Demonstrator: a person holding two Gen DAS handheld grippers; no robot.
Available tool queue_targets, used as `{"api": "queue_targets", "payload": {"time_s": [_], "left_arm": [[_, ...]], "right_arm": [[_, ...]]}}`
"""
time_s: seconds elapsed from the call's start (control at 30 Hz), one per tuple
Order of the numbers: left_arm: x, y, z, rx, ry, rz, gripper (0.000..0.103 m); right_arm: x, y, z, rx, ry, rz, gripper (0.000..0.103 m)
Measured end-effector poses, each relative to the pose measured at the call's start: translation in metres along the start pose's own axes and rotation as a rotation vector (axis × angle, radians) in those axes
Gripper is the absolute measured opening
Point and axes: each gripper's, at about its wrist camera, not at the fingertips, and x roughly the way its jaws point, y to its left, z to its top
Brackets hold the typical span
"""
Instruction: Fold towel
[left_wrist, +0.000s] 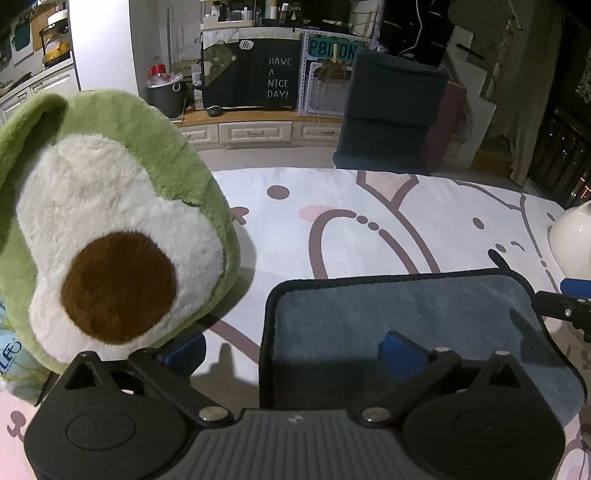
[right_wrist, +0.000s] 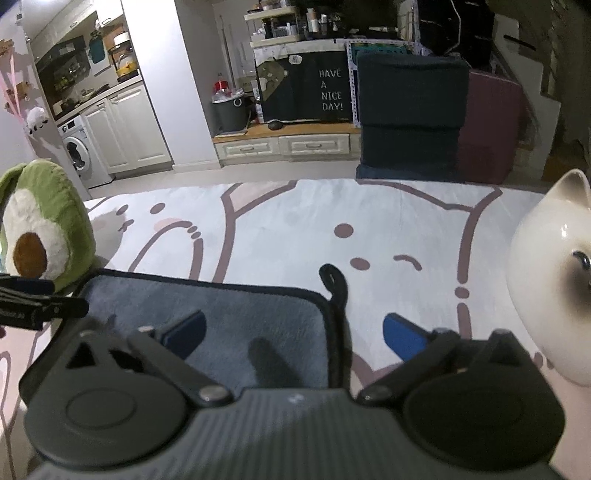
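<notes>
On white cartoon-print cloth (left_wrist: 424, 206): grey plush towel with black trim (left_wrist: 406, 317), flat, right of green avocado plush toy (left_wrist: 110, 229); left gripper (left_wrist: 291, 350) and right gripper (right_wrist: 291, 332) wide open, holding nothing, straddling towel's side edges

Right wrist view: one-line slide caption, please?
Open right gripper straddles the grey towel right edge, between avocado plush and ceramic cat.
</notes>
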Motion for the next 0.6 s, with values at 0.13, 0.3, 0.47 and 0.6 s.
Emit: {"api": "queue_targets", "payload": {"time_s": [0.13,0.3,0.47,0.6], "left_arm": [[-0.008,-0.002,0.000,-0.007,0.003,0.000,0.103],[-0.017,-0.005,-0.001,-0.011,0.008,0.001,0.103],[-0.026,-0.009,-0.006,-0.015,0.010,-0.003,0.103],[-0.034,-0.012,-0.010,-0.016,0.013,-0.003,0.103]], "right_arm": [[-0.004,0.003,-0.003,-0.011,0.012,-0.015,0.103],[-0.011,0.008,-0.004,0.003,0.028,-0.013,0.103],[-0.020,0.012,-0.005,0.004,0.028,-0.014,0.103],[-0.029,0.015,-0.007,0.009,0.029,-0.014,0.103]]}}
